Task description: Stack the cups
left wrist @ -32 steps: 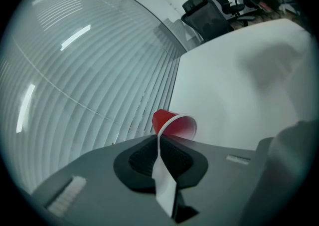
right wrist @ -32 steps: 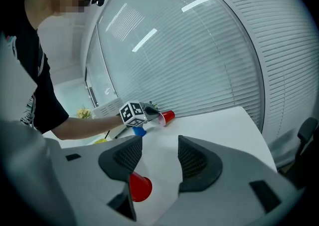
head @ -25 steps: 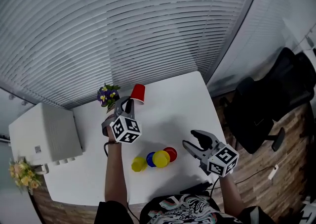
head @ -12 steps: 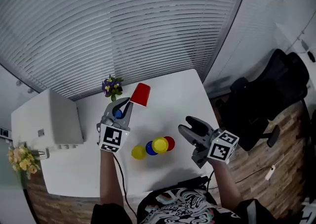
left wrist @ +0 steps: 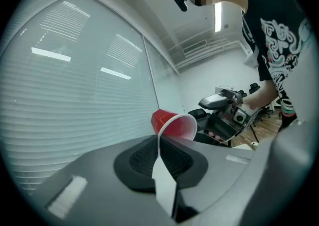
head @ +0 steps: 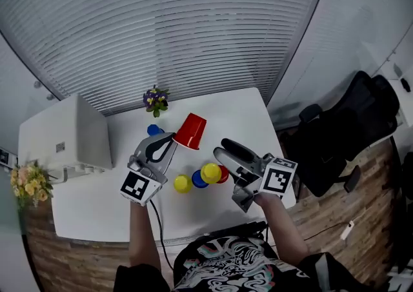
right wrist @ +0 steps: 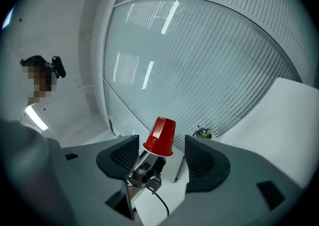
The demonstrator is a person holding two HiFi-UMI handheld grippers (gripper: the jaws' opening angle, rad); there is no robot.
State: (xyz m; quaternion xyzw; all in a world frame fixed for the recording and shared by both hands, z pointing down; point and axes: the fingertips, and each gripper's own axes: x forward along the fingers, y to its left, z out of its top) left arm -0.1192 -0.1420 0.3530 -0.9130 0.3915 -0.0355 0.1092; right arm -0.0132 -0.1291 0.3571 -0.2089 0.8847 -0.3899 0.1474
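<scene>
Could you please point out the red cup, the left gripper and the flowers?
red cup (head: 191, 132): head view, on its side wall.
left gripper (head: 170, 137): head view, between its fingertips, at the cup's rim.
flowers (head: 155, 98): head view, on the blossoms.

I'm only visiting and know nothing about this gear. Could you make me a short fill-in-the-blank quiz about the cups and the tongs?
The left tongs are shut on the rim of the held cup, which is coloured ___.
The held cup hangs ___ the white table, not resting on it.
The middle cup between the two yellow cups is coloured ___.
Missing words: red; above; blue.
</scene>
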